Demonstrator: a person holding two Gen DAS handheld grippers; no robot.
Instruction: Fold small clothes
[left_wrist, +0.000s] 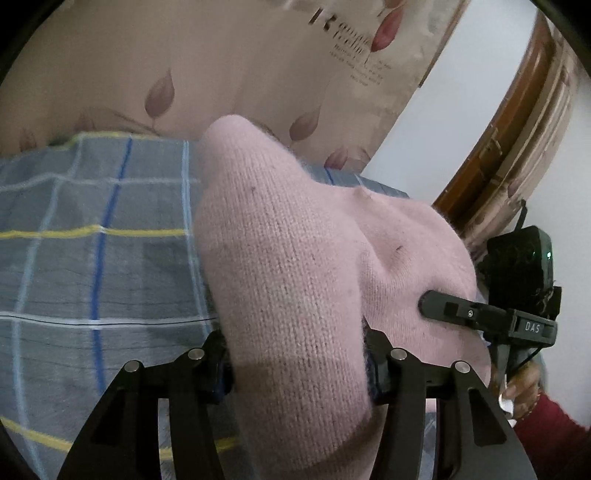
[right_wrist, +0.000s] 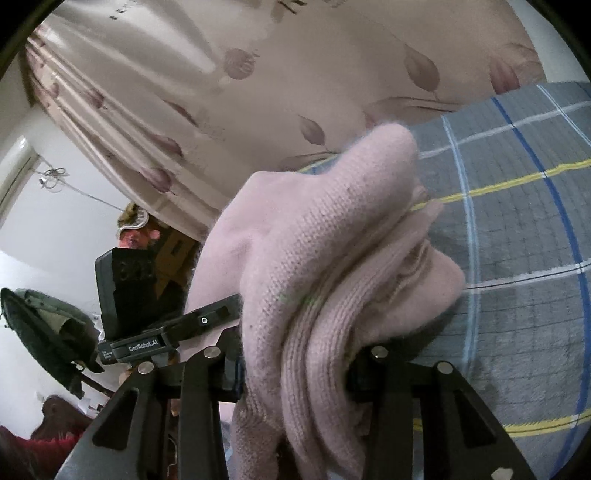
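A pink knitted garment (left_wrist: 295, 258) is bunched and lifted over the grey checked bedsheet (left_wrist: 92, 240). My left gripper (left_wrist: 297, 365) is shut on a thick fold of it. My right gripper (right_wrist: 295, 373) is shut on another bunched part of the same pink knit (right_wrist: 314, 251), with ribbed layers showing between the jaws. The right gripper also shows in the left wrist view (left_wrist: 480, 314) pressed into the knit at the right. The left gripper shows in the right wrist view (right_wrist: 177, 328) at the left. The garment's lower edge is hidden behind the grippers.
The checked sheet (right_wrist: 517, 240) spreads under the garment. A beige curtain with leaf print (left_wrist: 184, 74) hangs behind the bed. A wooden door frame (left_wrist: 517, 129) stands at the right. A dark bag (right_wrist: 44, 325) and clutter lie at the left.
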